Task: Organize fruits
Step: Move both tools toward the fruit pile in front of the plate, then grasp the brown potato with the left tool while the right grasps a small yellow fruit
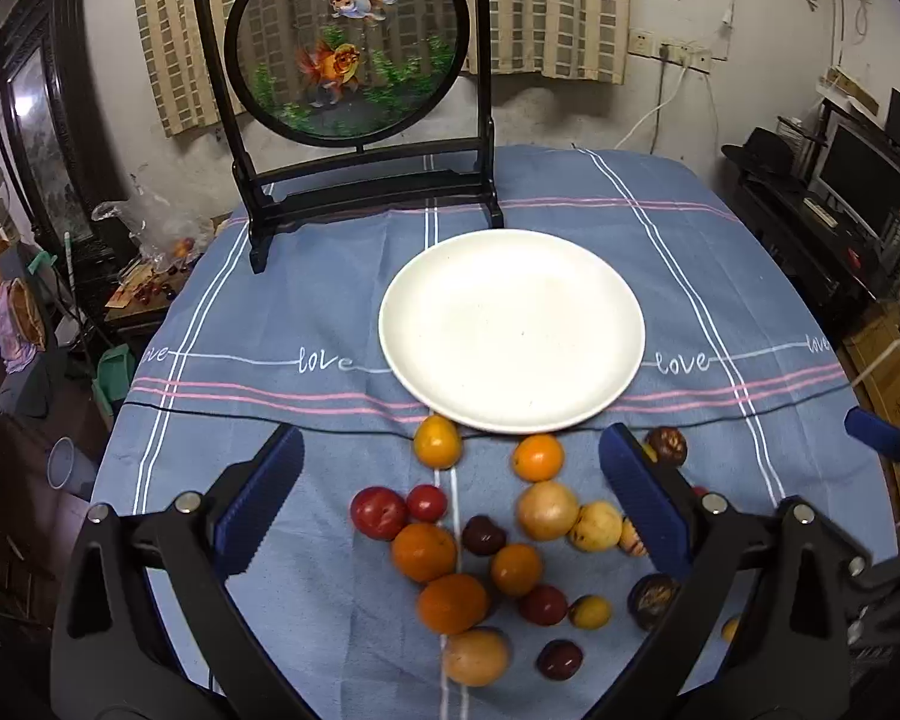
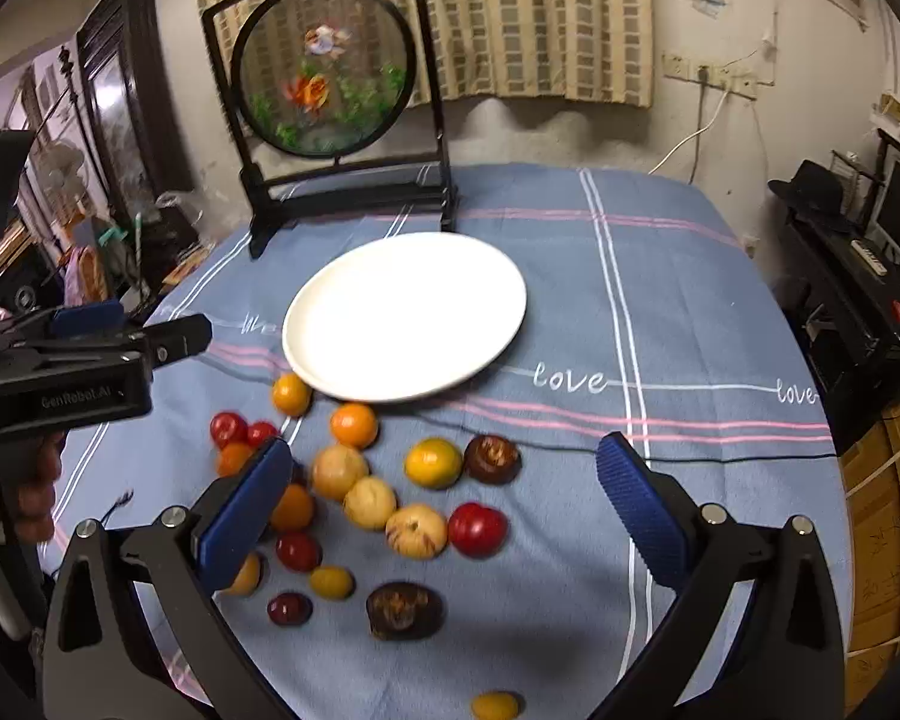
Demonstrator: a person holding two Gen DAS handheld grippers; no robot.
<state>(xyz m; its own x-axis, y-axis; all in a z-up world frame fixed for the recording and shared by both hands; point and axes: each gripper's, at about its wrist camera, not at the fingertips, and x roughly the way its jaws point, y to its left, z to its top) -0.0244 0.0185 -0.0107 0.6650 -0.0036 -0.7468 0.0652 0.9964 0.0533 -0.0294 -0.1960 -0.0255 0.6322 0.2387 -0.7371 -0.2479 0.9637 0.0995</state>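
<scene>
Fruits [image 1: 468,546] loose beside bare plate [image 1: 510,330], both grippers wide open, empty

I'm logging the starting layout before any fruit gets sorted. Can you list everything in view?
plate: one, white, bare, mid-table.
fruits: a loose scatter, orange, red, yellow-tan and dark, on the cloth in front of the plate; exact count unclear.
tablecloth: one, blue, striped, over the table.
goldfish screen: one, black-framed, behind the plate.
left tongs: open, holding nothing.
right tongs: open, holding nothing.
</scene>
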